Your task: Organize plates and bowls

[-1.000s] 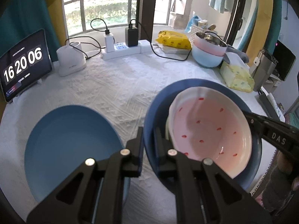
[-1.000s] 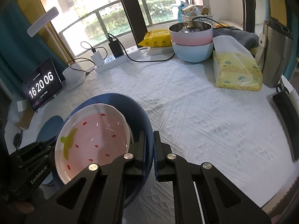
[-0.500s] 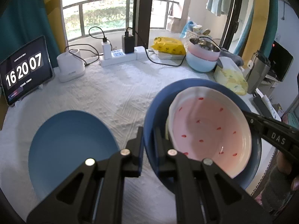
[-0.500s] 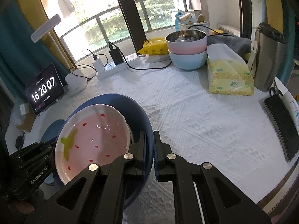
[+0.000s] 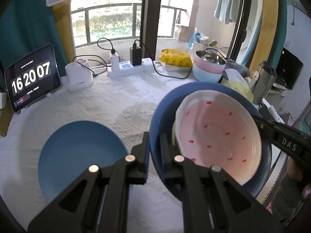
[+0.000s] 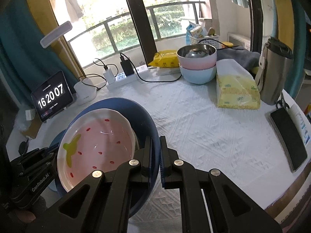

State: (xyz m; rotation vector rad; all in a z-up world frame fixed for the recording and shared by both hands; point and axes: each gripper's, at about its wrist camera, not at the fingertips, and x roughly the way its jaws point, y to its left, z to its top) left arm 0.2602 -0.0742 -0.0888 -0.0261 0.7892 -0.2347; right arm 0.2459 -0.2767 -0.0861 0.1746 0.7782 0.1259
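Both grippers, left (image 5: 154, 145) and right (image 6: 155, 151), clamp the blue plate (image 5: 167, 104) rim. Keep it level so the pink bowl (image 5: 217, 136) stays put.

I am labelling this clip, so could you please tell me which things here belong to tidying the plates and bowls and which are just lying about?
Part of the job:
blue plate held in both tongs
strawberry dish on it
second blue plate
stacked bowls

Lying about:
clock tablet
power strip
tissue pack
steel mug
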